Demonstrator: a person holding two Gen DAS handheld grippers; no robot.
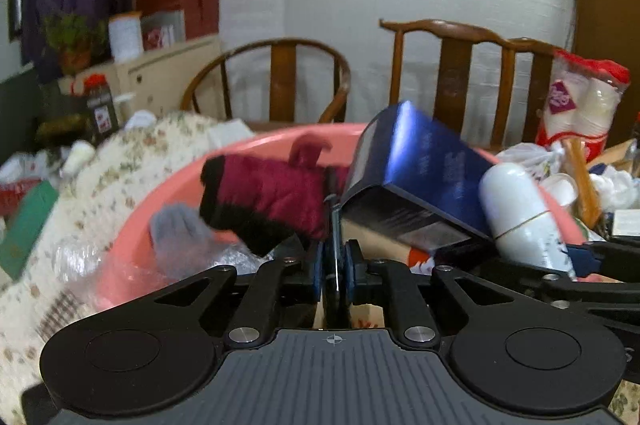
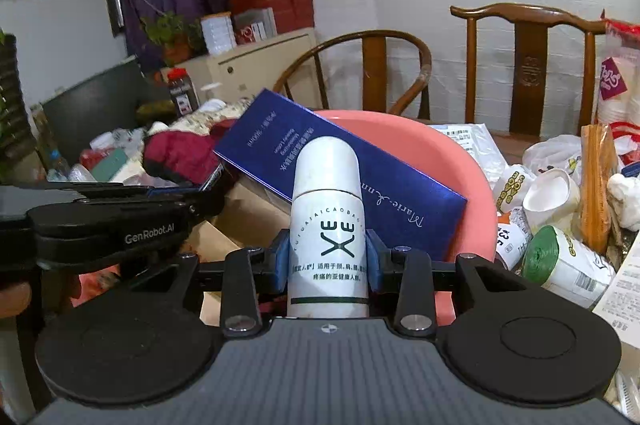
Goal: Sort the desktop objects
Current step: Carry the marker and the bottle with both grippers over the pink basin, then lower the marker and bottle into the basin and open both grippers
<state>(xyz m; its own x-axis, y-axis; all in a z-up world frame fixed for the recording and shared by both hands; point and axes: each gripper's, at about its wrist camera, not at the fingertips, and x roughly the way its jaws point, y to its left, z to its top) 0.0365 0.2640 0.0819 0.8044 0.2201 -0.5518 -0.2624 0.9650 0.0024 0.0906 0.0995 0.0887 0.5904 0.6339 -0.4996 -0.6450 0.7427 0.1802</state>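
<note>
A pink basin (image 1: 132, 225) (image 2: 460, 161) holds a red and black quilted mitt (image 1: 264, 197) (image 2: 180, 153), a grey knit piece (image 1: 176, 229) and a blue carton (image 1: 420, 169) (image 2: 360, 177) lying tilted. My left gripper (image 1: 335, 265) is shut on a thin dark flat object (image 1: 335, 225) held edge-on over the basin; it also shows in the right wrist view (image 2: 208, 185). My right gripper (image 2: 328, 257) is shut on a white spray bottle (image 2: 328, 225) (image 1: 516, 213), held upright over the basin's near side.
Right of the basin lie paper cups (image 2: 552, 193), a green-capped roll (image 2: 568, 261), plastic bags and a pack of cups (image 1: 580, 105). A floral cloth (image 1: 80, 185) covers the left. Two wooden chairs (image 1: 280, 81) (image 1: 460, 65) stand behind the table.
</note>
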